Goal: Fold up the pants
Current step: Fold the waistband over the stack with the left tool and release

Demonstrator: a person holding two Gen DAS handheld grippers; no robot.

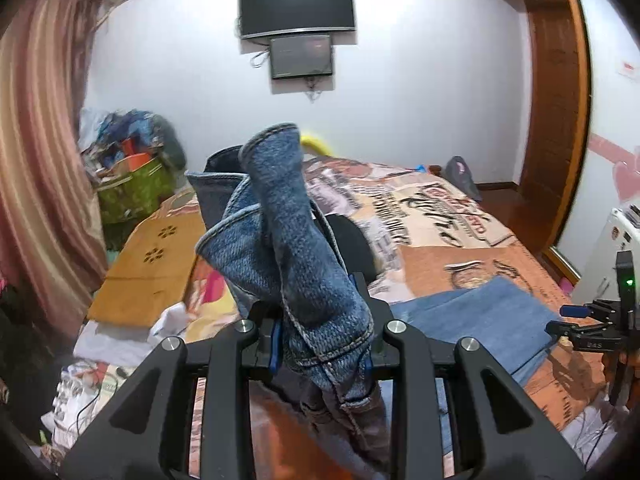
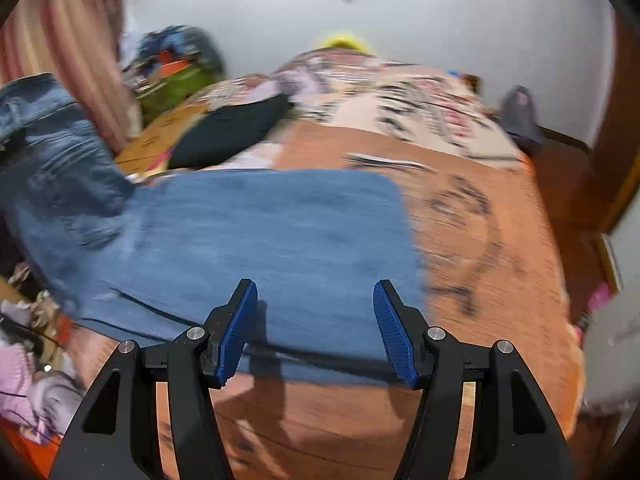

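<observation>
Blue jeans (image 2: 256,232) lie partly spread on the orange printed bedspread (image 2: 492,248). My left gripper (image 1: 322,344) is shut on a bunched part of the jeans (image 1: 288,240) and holds it raised above the bed. The rest of the jeans lies flat to the right in the left wrist view (image 1: 484,312). My right gripper (image 2: 316,328) is open and empty, just above the near edge of the flat denim. The right wrist view is motion-blurred. The right gripper also shows at the far right of the left wrist view (image 1: 592,328).
A black cushion (image 2: 232,132) lies on the bed behind the jeans. A yellow-orange cardboard sheet (image 1: 148,268) and a green bag of clutter (image 1: 132,188) stand left of the bed. Clothes and cables (image 1: 100,364) lie at the near left. A wooden wardrobe (image 1: 556,120) stands at the right.
</observation>
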